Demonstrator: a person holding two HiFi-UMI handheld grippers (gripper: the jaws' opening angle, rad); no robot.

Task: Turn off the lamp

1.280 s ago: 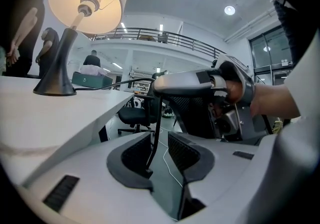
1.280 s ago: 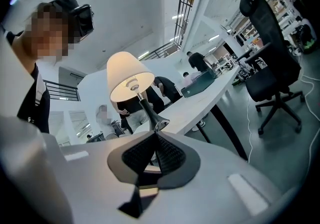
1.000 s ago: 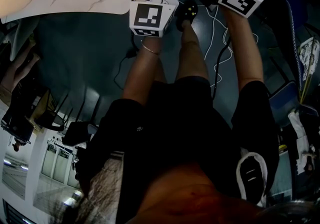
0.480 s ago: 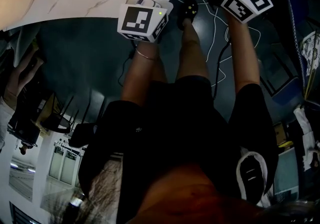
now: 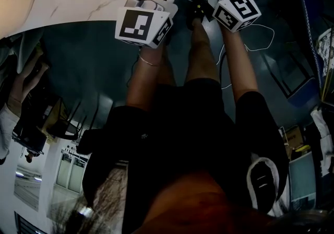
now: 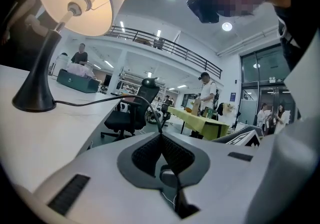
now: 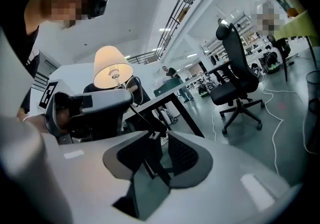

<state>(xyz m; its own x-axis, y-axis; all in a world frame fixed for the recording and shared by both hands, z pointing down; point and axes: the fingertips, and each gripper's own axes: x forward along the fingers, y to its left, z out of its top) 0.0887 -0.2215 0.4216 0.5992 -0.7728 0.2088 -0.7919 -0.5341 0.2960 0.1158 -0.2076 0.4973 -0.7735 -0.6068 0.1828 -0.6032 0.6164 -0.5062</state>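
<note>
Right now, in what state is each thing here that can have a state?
Lamp: lit, shade glowing.
Left gripper: jaws shut on the lamp cord.
Right gripper: jaws apart, just been opening, lamp cord between them.
Lamp cord: slack between the lamp's base and the left gripper.

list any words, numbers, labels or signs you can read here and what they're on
No text can be read in any view.
Marker cube at left and marker cube at right: black-and-white square codes only, no letters or numbers.
Blue sign on the far wall, left gripper view: too small to read.
</note>
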